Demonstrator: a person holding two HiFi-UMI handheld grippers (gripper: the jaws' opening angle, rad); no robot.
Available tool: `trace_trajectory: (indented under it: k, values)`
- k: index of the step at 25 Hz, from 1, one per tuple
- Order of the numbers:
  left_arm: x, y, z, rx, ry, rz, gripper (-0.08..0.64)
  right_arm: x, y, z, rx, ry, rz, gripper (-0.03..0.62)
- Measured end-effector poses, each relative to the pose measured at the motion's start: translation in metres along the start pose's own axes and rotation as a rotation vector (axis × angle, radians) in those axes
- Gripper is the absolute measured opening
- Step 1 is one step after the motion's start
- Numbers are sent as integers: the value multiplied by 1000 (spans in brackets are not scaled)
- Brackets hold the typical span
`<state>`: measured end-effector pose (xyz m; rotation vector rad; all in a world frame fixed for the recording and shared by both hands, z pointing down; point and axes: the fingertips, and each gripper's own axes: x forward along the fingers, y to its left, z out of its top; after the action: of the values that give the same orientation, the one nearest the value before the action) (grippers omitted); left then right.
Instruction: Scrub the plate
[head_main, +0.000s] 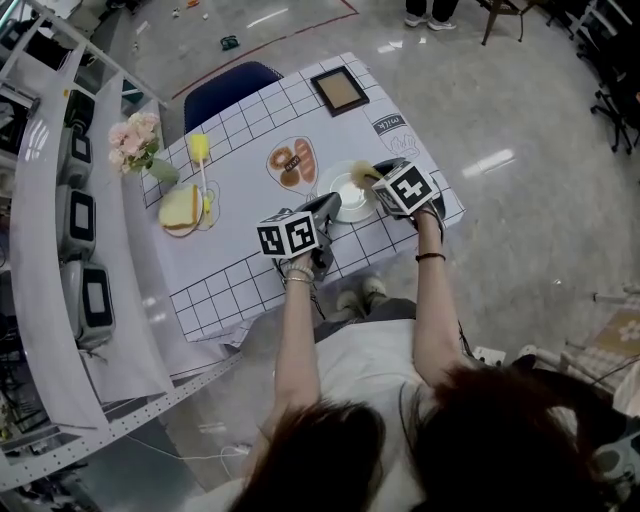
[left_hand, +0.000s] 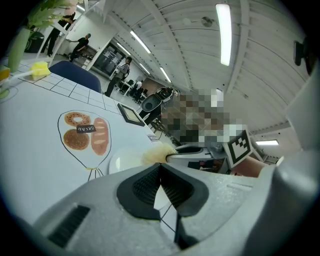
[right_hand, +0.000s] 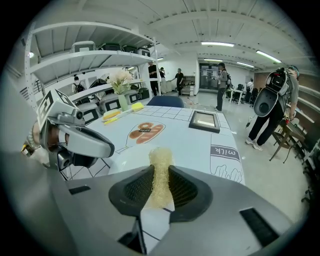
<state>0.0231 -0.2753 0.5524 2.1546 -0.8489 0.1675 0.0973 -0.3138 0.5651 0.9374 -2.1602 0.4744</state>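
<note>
White grid-printed cloth covers the table (head_main: 240, 160), and the plate (head_main: 345, 215) lies on it near the edge closest to the person. A straw-coloured scrubber (right_hand: 160, 175) hangs over the plate's far side; whether it touches the plate cannot be told. The right gripper (head_main: 374, 177) pinches this scrubber between its pads, with a fibrous tuft poking out past them. The left gripper (left_hand: 160, 166) sits just beside the plate's left rim, its jaws pressed together at the tips with nothing visible between them.

The main risk is probably that nothing clamps the plate. A firm stroke could skate it across the cloth toward the table edge or bunch the cloth. The soft tuft could also fold or work loose from the pads. A printed bread drawing (head_main: 293, 163) lies just beyond the plate, and a picture frame (head_main: 340, 90) lies further off.
</note>
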Motion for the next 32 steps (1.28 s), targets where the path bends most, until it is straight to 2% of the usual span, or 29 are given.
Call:
trace_trajectory:
  k: [22, 32]
  values:
    - [-5, -12, -13, 12, 27, -28, 11, -15, 8, -20, 20, 28, -7, 80]
    - [-10, -18, -16, 4, 13, -43, 11, -20, 22, -24, 4, 37, 14, 80]
